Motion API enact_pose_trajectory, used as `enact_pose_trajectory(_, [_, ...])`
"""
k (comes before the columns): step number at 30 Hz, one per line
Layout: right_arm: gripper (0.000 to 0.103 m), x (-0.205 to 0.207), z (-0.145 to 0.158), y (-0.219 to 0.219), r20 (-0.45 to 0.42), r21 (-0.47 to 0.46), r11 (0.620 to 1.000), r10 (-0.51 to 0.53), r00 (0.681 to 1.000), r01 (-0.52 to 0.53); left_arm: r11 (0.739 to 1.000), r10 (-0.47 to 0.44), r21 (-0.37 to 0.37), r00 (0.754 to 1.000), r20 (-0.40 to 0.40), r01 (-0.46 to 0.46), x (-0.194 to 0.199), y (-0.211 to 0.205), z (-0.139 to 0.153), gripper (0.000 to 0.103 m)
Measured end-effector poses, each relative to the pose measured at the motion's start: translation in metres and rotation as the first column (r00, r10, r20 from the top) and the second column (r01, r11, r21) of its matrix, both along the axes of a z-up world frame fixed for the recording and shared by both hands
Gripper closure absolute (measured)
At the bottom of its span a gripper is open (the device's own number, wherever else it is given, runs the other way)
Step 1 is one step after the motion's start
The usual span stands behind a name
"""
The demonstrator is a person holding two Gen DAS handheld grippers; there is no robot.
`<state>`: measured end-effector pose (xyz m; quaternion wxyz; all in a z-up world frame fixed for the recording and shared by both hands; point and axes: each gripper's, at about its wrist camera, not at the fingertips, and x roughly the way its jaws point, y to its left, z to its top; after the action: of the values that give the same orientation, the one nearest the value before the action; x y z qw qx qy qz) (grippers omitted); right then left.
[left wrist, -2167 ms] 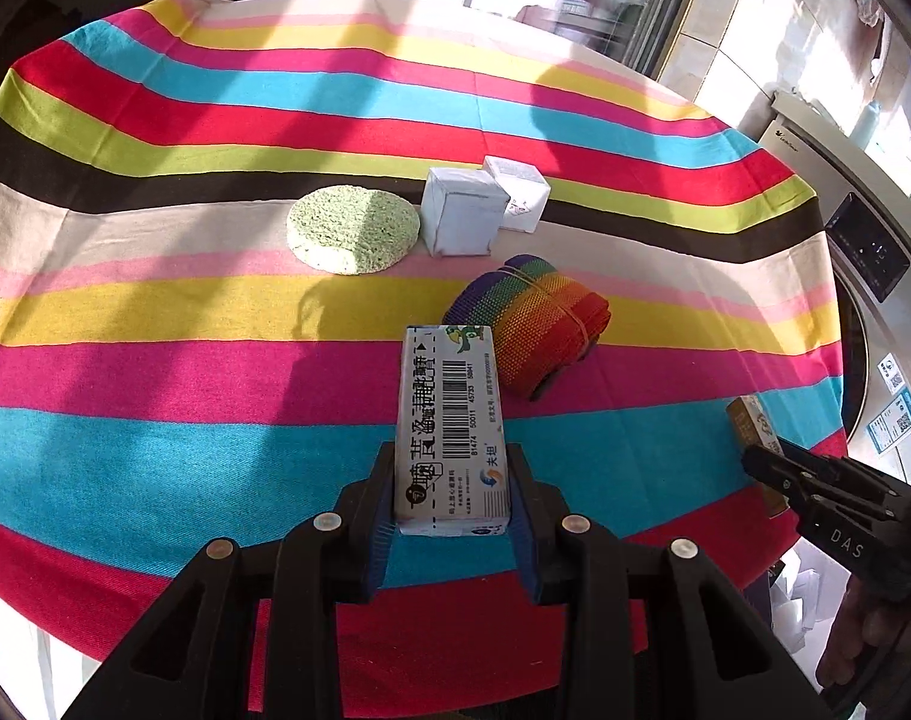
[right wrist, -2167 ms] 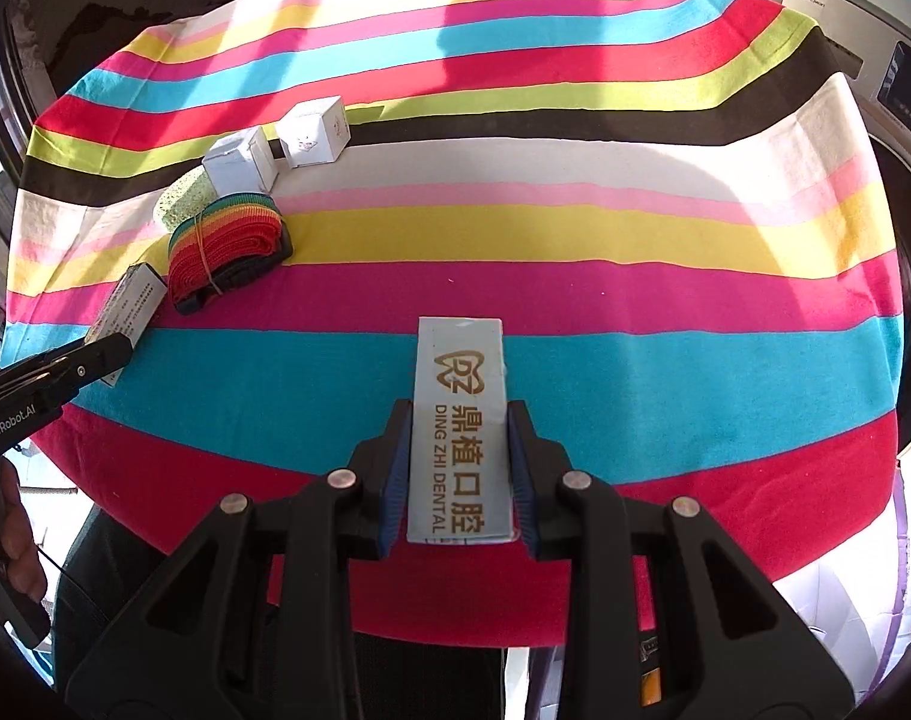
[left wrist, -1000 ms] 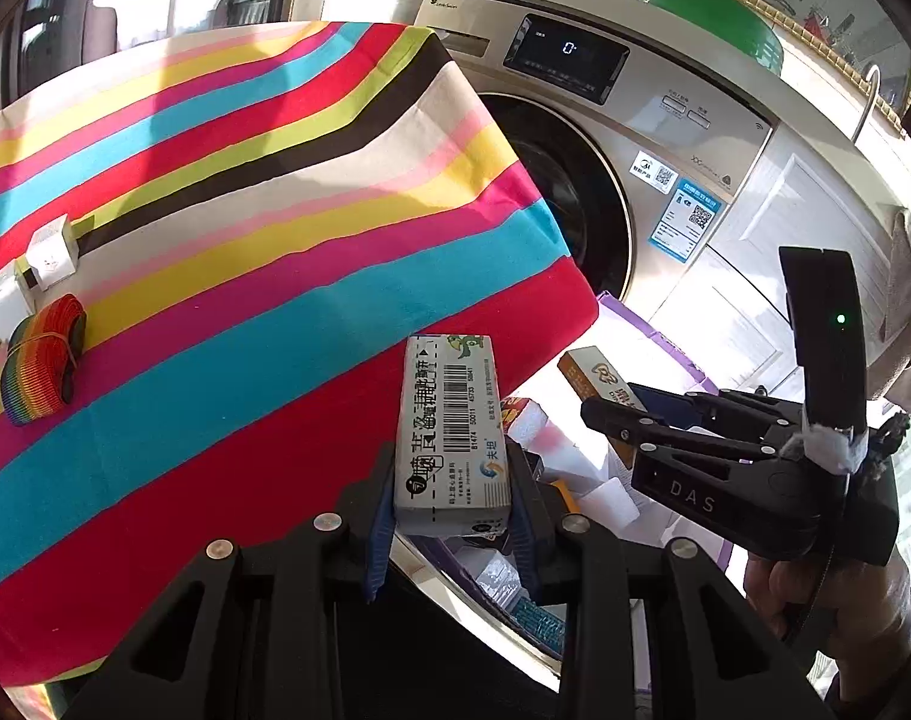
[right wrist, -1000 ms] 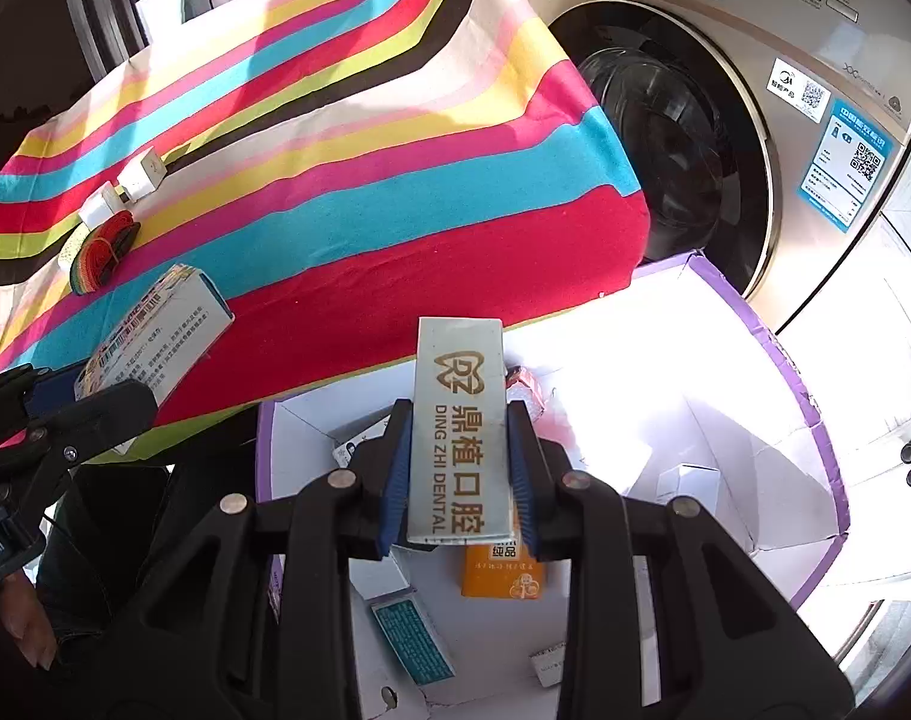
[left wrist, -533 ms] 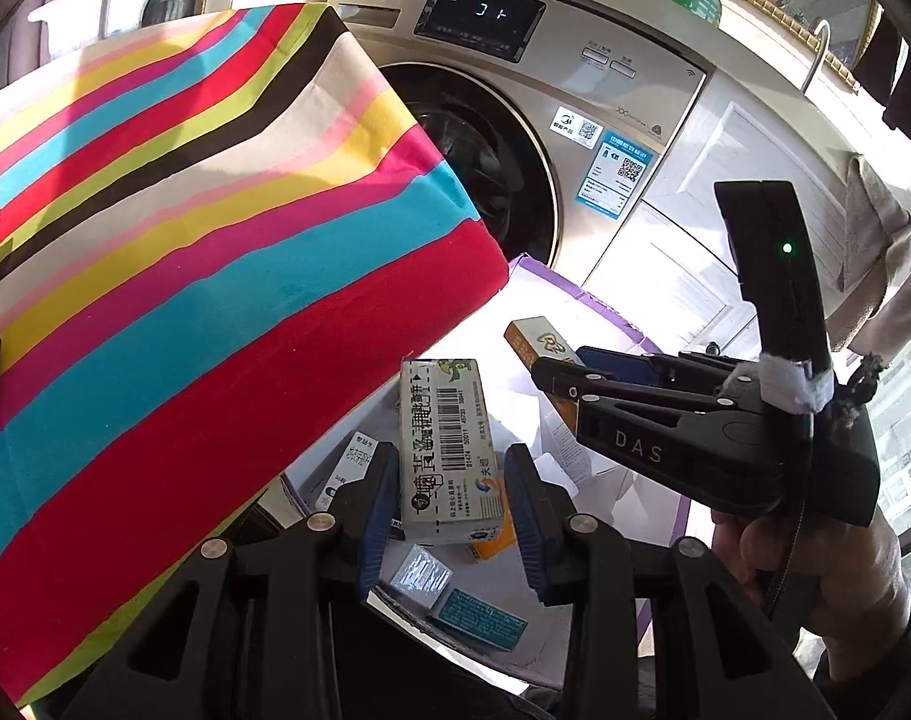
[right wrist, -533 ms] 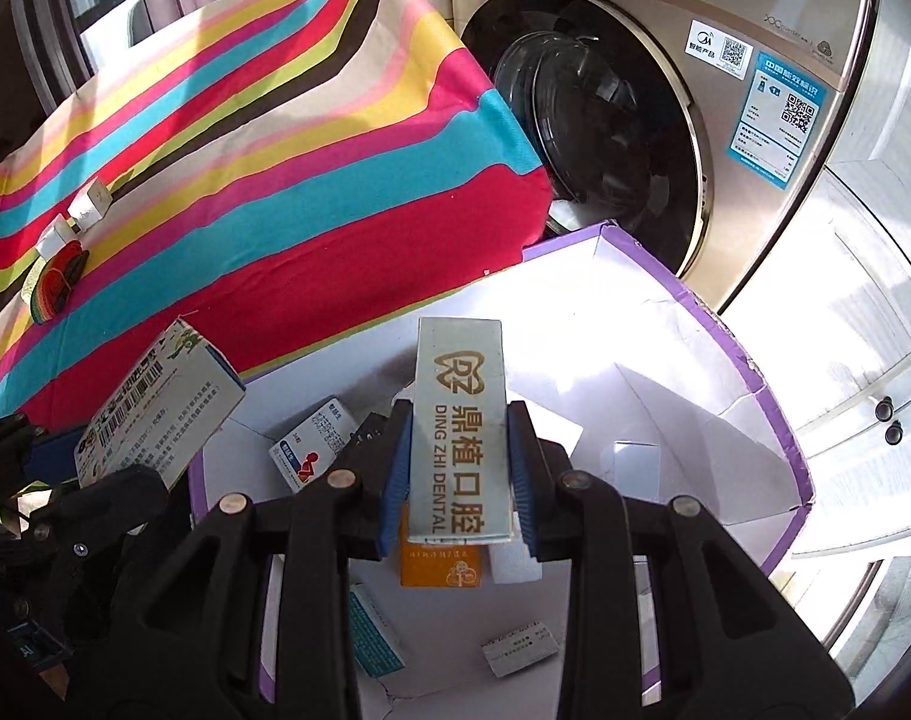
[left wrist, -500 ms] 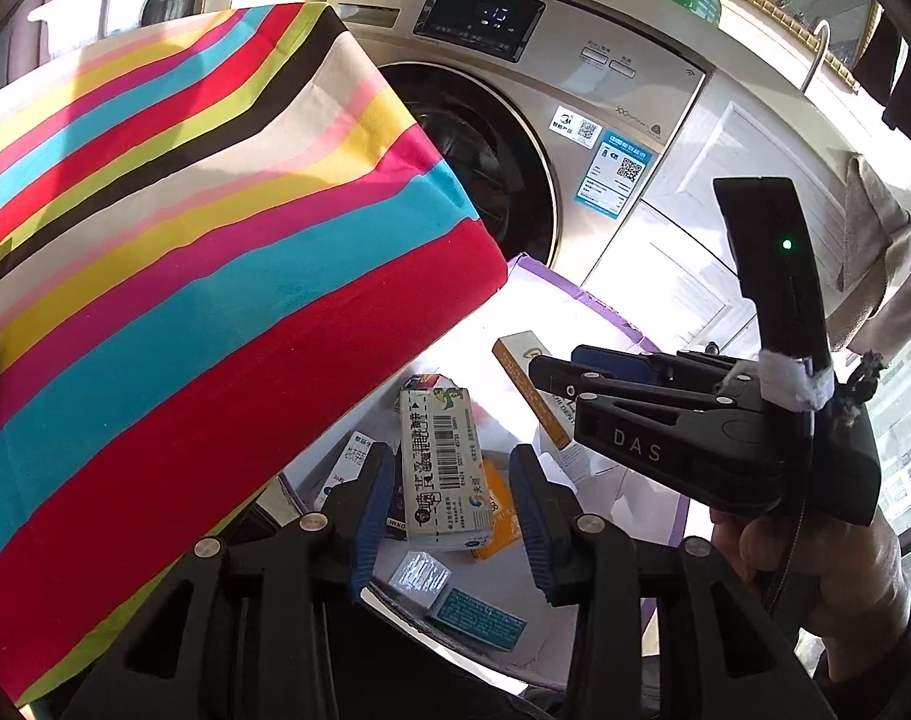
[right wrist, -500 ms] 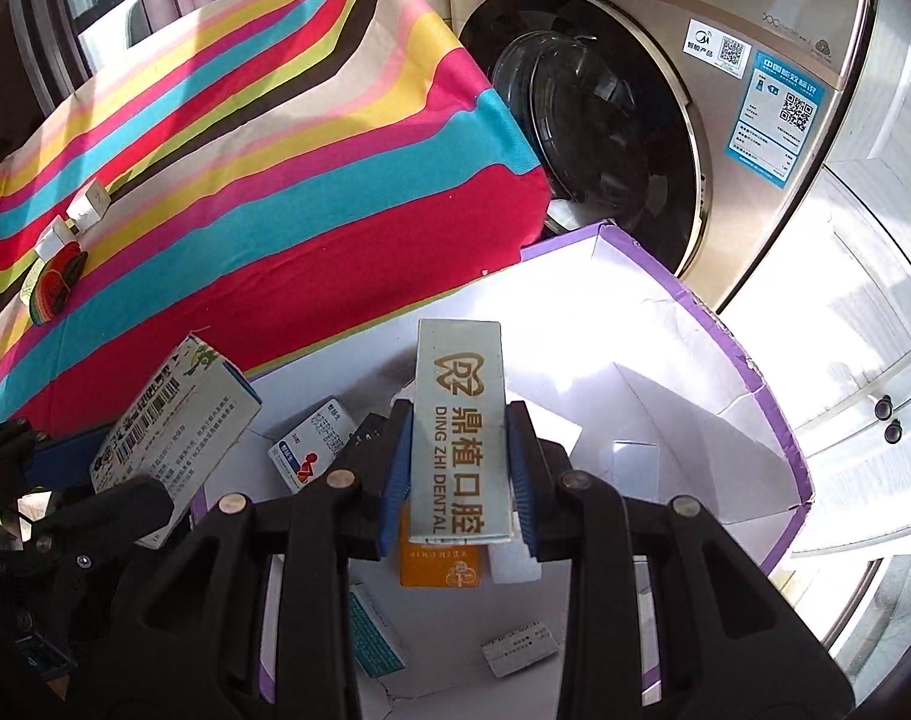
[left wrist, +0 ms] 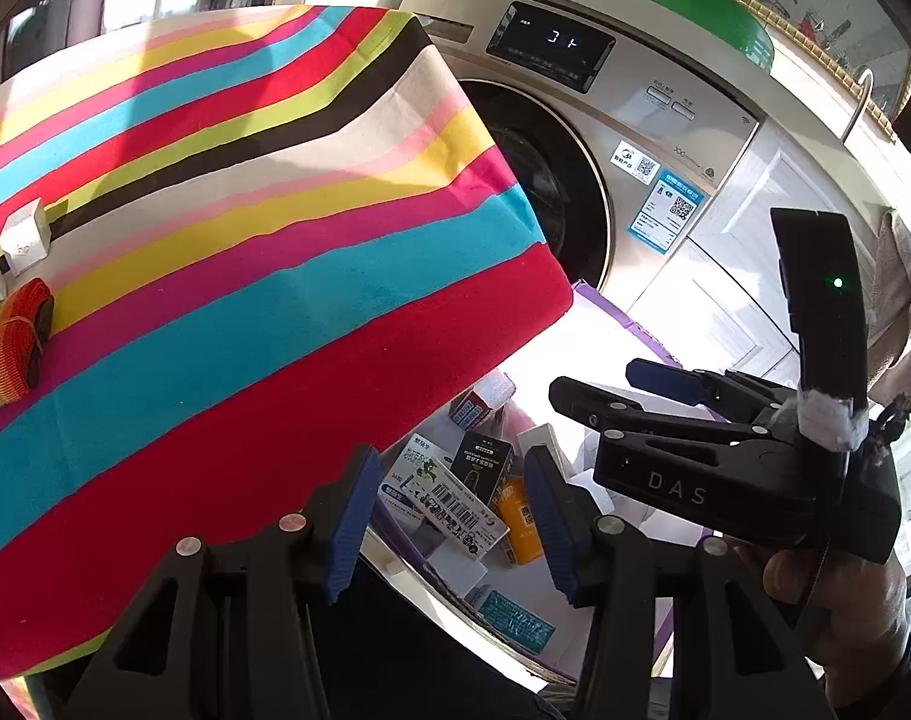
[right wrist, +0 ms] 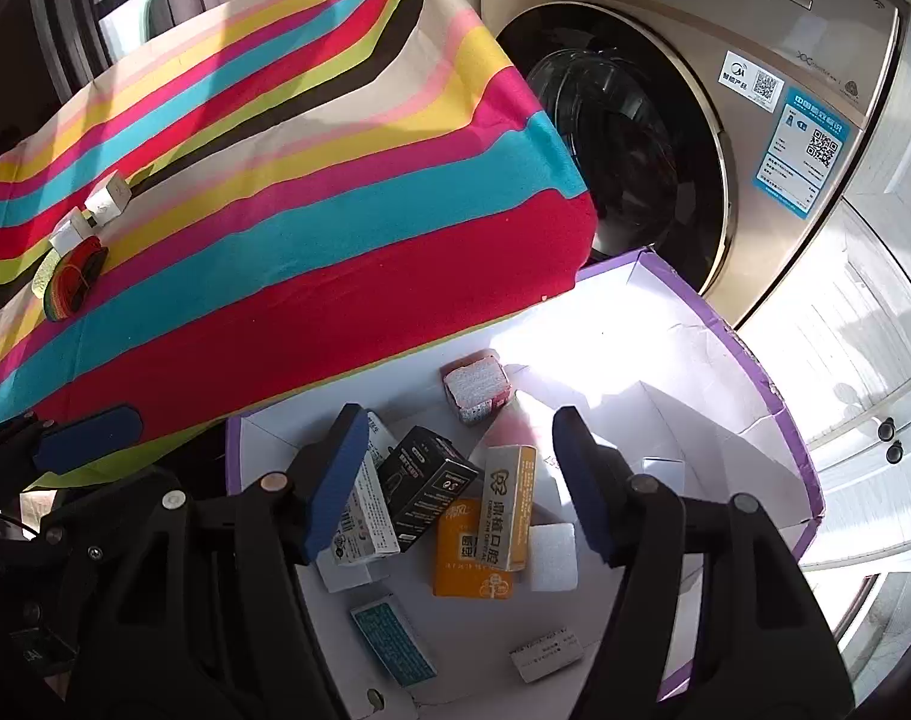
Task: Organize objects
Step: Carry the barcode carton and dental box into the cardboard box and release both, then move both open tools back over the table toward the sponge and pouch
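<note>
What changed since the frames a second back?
Both claws have just opened and let go. The left claw dropped its barcode box, and the right claw its dental box, into the purple-edged bin. The rainbow strap and white cubes stayed on the striped table.

Green sponge (right wrist: 42, 276) mostly hidden behind rainbow strap roll (right wrist: 71, 282); box labels unreadable.

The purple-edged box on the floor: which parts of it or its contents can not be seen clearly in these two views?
- Purple-edged box, left wrist view: the striped tablecloth and the right gripper hide most of it.
- Its near corner, right wrist view: hidden behind the right gripper's own fingers.
- White box with barcode: print too small to read.
- Small white slip: text too small.
</note>
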<state>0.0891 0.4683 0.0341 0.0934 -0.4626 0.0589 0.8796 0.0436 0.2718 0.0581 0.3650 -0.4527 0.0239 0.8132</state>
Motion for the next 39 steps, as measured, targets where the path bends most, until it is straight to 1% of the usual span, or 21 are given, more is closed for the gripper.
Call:
enact_pose_trajectory(3, [0.033,-0.003,0.002,-0.010,-0.002,0.019,1.000,0.017,1.000,-0.017,1.000,0.025,0.009,1.000,0.004,-0.025,-0.004,-0.008,0.001,0.051])
enact_pose_trajectory(14, [0.031,-0.010,0.008,-0.034,-0.009,0.039,0.997,0.068,0.998,-0.068,0.993,0.114,0.028,0.993,0.016,-0.114,-0.017,-0.039,0.000,0.051])
enact_pose_trajectory(21, [0.030,-0.014,0.010,-0.049,-0.010,0.048,0.994,0.101,0.995,-0.101,0.980,0.194,0.040,0.981,0.023,-0.195,-0.022,-0.071,-0.001,0.051])
enact_pose_trajectory(28, [0.029,-0.019,0.009,-0.065,-0.004,0.058,0.989,0.136,0.991,-0.136,0.966,0.253,0.055,0.967,0.039,-0.255,-0.024,-0.098,-0.004,0.051])
enact_pose_trajectory(32, [0.025,-0.023,0.010,-0.077,-0.009,0.060,0.984,0.167,0.986,-0.166,0.946,0.315,0.065,0.948,0.041,-0.317,-0.030,-0.121,-0.002,0.051])
enact_pose_trajectory(36, [0.023,-0.029,0.010,-0.093,-0.015,0.043,0.977,0.208,0.978,-0.207,0.915,0.394,0.073,0.918,0.038,-0.396,-0.039,-0.154,0.001,0.051])
enact_pose_trajectory(38, [0.019,-0.034,0.010,-0.104,-0.021,0.035,0.971,0.239,0.971,-0.238,0.895,0.438,0.076,0.898,0.036,-0.439,-0.044,-0.171,0.001,0.048])
enact_pose_trajectory(39, [0.018,-0.037,0.010,-0.111,-0.025,0.033,0.967,0.255,0.967,-0.254,0.885,0.458,0.074,0.888,0.034,-0.459,-0.048,-0.179,0.001,0.045])
